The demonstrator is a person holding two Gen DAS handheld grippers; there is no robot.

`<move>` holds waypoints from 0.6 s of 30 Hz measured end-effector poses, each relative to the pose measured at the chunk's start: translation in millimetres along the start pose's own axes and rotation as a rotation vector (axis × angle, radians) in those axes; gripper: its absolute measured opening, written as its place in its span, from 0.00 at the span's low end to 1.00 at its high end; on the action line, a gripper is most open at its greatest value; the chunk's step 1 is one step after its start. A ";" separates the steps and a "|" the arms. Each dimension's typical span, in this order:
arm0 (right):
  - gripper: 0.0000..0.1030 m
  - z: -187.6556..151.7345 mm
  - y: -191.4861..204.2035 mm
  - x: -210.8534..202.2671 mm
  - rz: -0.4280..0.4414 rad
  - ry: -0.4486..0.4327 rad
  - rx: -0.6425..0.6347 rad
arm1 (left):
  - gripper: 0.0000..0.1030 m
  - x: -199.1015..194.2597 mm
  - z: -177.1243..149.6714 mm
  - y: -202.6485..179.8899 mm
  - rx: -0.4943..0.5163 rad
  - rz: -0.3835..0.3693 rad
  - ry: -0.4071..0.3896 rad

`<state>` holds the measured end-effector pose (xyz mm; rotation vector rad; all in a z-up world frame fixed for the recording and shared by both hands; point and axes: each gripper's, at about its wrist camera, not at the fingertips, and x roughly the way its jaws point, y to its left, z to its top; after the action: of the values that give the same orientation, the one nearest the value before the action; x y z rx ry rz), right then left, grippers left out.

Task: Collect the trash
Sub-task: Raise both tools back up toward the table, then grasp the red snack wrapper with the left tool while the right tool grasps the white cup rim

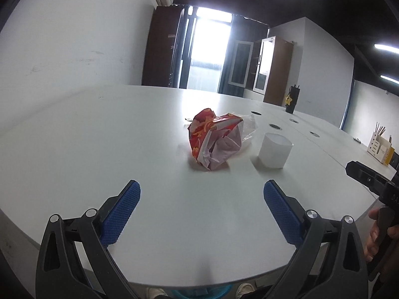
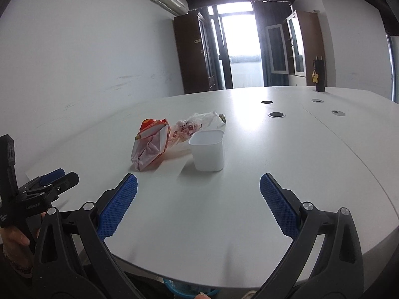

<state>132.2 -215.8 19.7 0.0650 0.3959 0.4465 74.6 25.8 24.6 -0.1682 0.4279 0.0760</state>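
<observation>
We work at a wide white table (image 1: 99, 137) in a plain office room, a bright doorway and brown cabinets at the far end. From the left, our left gripper (image 1: 202, 191) hovers above the near edge with its jaws spread wide and nothing between the blue pads. Ahead of it, well apart, lies the crumpled red snack wrapper (image 1: 214, 140), with a clear plastic bag (image 2: 197, 123) just behind it and a white plastic cup (image 2: 208, 149) just beside it to the right, standing upright. Further right, our right gripper (image 2: 198, 186) also hangs over the near edge, jaws wide and empty. A blue bin (image 2: 179, 287) peeks from under the table edge. We judge the collecting has not yet begun: 2 grippers wait. The next move calls for reaching forward and closing on the wrapper, which will crush easily.
</observation>
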 end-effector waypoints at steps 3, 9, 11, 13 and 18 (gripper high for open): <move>0.92 14.0 -1.2 11.0 -0.011 0.019 -0.022 | 0.94 14.8 10.3 0.5 -0.012 -0.002 0.030; 0.92 39.5 -13.2 40.4 -0.024 0.098 -0.018 | 0.94 40.3 33.0 -4.1 0.019 -0.015 0.094; 0.92 46.4 -20.6 53.8 -0.026 0.130 -0.005 | 0.94 49.4 40.9 -7.5 0.054 0.001 0.115; 0.91 50.5 -28.1 65.8 -0.029 0.155 0.017 | 0.94 57.8 46.9 -11.2 0.090 0.019 0.135; 0.89 68.4 -38.8 101.7 -0.043 0.240 0.023 | 0.93 83.9 60.4 -8.8 0.109 0.043 0.189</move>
<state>258.6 -205.1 40.6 0.0248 0.6373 0.4086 176.2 31.1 44.9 -0.0591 0.6232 0.0795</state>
